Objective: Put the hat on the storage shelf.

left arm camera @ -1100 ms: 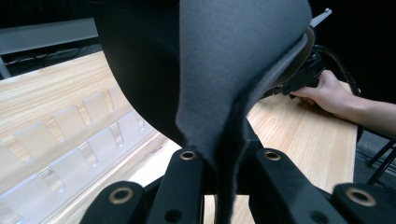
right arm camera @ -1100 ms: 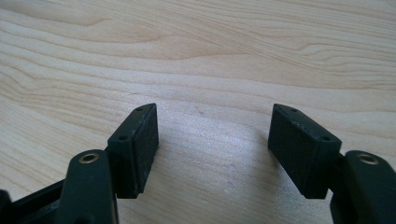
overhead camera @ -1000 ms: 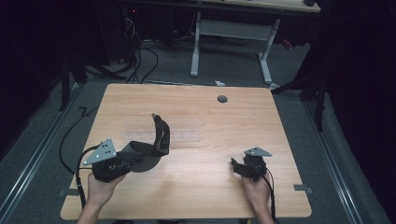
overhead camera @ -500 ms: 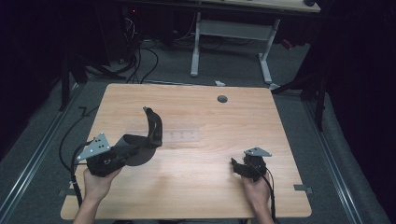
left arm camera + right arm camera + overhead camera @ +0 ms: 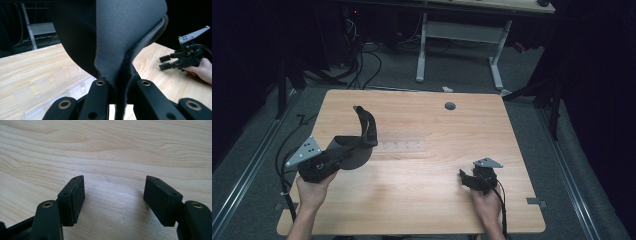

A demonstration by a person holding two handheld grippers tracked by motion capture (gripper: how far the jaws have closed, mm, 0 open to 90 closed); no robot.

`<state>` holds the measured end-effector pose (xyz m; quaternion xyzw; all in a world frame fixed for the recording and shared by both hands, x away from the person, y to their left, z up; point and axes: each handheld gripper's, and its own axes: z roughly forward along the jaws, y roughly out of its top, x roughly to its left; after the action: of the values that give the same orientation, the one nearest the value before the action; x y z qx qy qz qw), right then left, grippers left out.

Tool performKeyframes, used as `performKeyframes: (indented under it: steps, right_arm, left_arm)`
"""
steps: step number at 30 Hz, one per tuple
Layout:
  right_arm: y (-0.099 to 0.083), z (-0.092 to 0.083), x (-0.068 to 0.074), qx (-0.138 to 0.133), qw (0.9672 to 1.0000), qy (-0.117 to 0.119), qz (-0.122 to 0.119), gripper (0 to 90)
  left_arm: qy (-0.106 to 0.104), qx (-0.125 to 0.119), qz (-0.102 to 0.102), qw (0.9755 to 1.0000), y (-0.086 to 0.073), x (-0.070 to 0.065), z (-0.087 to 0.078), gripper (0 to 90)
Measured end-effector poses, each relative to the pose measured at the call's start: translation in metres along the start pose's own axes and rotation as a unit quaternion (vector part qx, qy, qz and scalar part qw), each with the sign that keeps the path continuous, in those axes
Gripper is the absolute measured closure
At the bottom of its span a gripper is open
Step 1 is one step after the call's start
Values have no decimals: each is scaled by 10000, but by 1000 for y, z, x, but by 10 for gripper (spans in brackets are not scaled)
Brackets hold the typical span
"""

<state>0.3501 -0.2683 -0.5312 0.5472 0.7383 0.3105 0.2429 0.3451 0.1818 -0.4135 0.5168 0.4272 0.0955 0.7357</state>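
A: What's the black cap [image 5: 362,135] doing?
B: It's hanging lifted off the worktop [image 5: 422,200], over the left half, brim curling up toward the far side. Left tongs [image 5: 117,85] are pinching its grey fabric edge, jaws pressed together on it.
A: Right side?
B: Right tongs [image 5: 113,196] are resting low on the worktop near the front right, jaws spread, nothing between them. The hand [image 5: 487,205] is sitting idle there.
A: Anything else up there?
B: A clear ruler-like strip [image 5: 399,147] is lying flat mid-worktop, just beside the cap.
A: Progress?
B: Pickup is looking done. Where it's going I'm not able to tell; placing it, or a handover, is looking like what's left.
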Motion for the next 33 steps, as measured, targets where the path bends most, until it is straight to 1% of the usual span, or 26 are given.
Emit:
performKeyframes:
  steps: [3, 12, 14, 17, 21, 24, 26, 27, 30, 33]
  right_arm:
    - [0, 0, 0, 1, 10000, 3, -7, 336]
    - [0, 0, 0, 0, 10000, 1, -3, 336]
    - [0, 0, 0, 0, 10000, 2, -4, 336]
    - [0, 0, 0, 3, 10000, 5, -3, 336]
    - [0, 0, 0, 1, 10000, 3, -2, 336]
    - [0, 0, 0, 0, 10000, 0, -3, 336]
    - [0, 0, 0, 3, 10000, 6, -5, 336]
    - [0, 0, 0, 2, 10000, 6, -6, 336]
    - [0, 0, 0, 1, 10000, 5, -7, 336]
    - [0, 0, 0, 3, 10000, 7, -6, 336]
  left_arm:
    - [77, -21, 90, 9999, 1, 1, 1, 857]
    - [258, -146, 113, 9995, 5, 12, 6, 857]
    - [307, -208, 145, 9992, 6, 15, 7, 857]
    - [423, -338, 133, 9984, 8, 20, 8, 857]
    - [571, -419, 151, 9974, 12, 27, 9, 857]
    - [673, -481, 160, 9964, 15, 33, 11, 857]
    - [780, -484, 233, 9955, 16, 37, 12, 857]
    - [866, -510, 255, 9946, 16, 39, 14, 857]
    - [1026, -500, 382, 9927, 16, 45, 19, 857]
    - [1136, -495, 506, 9910, 14, 50, 25, 857]
